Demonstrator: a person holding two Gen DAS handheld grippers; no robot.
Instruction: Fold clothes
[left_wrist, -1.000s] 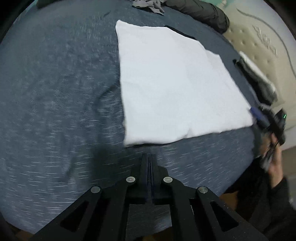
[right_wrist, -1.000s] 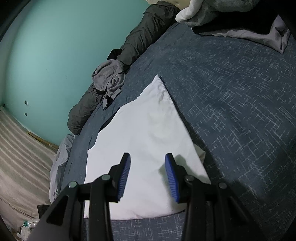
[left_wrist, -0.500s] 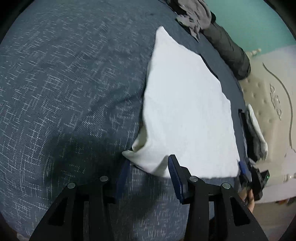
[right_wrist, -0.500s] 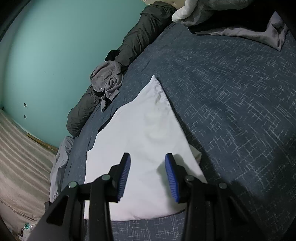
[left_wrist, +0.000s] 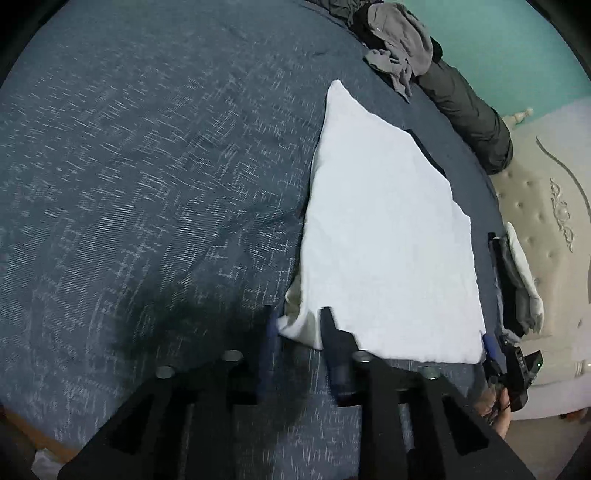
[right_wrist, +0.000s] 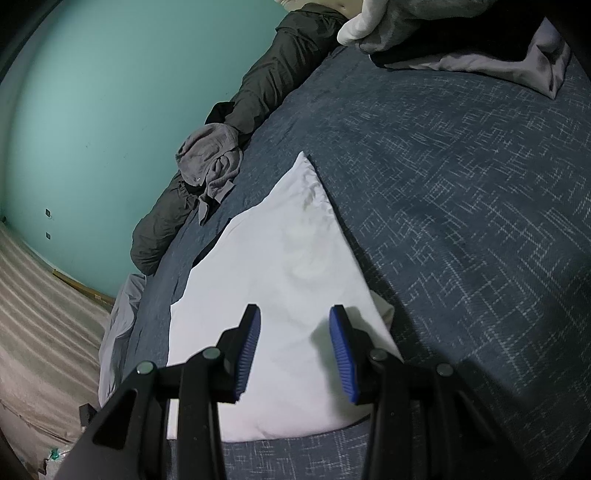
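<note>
While closing around a bottom corner of the folded white garment on the blue bedspread: left gripper, pads not yet pressing. Right gripper: apart, empty, above the garment's near edge.

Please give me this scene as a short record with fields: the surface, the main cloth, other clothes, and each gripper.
surface: dark blue bedspread
main cloth: white folded cloth, flat
other clothes: grey garment on dark trousers at the far edge
left gripper: fingers closing, near cloth corner between them
right gripper: open, above the cloth, holds nothing
</note>
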